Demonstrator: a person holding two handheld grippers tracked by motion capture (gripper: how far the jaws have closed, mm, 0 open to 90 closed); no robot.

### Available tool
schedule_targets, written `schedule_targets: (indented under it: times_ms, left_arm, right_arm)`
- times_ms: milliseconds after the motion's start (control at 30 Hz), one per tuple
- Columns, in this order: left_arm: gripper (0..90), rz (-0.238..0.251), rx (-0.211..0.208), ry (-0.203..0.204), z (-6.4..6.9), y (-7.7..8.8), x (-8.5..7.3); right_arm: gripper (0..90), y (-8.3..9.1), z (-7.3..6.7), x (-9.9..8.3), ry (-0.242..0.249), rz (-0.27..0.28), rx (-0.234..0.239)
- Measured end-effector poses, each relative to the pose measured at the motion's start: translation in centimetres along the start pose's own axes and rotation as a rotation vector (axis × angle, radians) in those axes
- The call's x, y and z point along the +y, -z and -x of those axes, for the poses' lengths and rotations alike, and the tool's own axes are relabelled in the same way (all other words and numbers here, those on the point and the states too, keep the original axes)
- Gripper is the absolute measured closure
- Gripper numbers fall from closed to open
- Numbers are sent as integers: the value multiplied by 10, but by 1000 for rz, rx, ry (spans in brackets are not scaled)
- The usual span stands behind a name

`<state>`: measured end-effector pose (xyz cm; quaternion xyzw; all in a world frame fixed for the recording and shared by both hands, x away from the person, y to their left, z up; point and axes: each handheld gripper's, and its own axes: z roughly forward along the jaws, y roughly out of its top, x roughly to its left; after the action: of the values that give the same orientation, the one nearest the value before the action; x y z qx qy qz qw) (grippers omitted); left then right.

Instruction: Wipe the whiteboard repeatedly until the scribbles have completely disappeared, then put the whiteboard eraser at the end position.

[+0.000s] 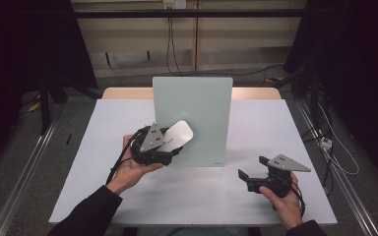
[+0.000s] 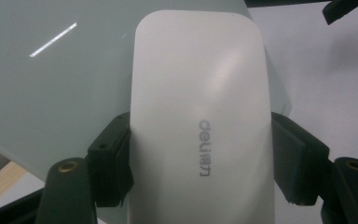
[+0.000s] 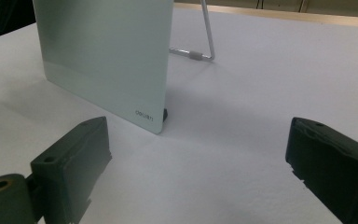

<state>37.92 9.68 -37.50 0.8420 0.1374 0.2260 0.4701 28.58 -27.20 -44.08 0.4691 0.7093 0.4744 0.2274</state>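
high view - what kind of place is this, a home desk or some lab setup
Most likely a lab or recording setup, not a home desk. A white table stands between dark curtains with metal floor rails on both sides, cables hang down the back wall, and a person works with a handheld left gripper and right gripper.

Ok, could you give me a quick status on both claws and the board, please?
Left claw shut on white eraser, at the board face. Right claw open, empty, over table. Board upright on its stand. Nothing in the way.
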Motion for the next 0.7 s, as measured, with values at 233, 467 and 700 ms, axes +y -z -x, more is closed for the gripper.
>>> schedule_targets:
  times_ms: [233,467,700]
  left_arm:
    - [311,-19,-39,27,0,4,-1]
    - [311,-52,-90,78,-1,6,-7]
    - [311,-83,-139,109,-4,7,-11]
  right_arm:
    - [64,-1,0,1,3,1,2]
    - [64,1,0,0,3,3,4]
    - [64,2,0,0,7,10,3]
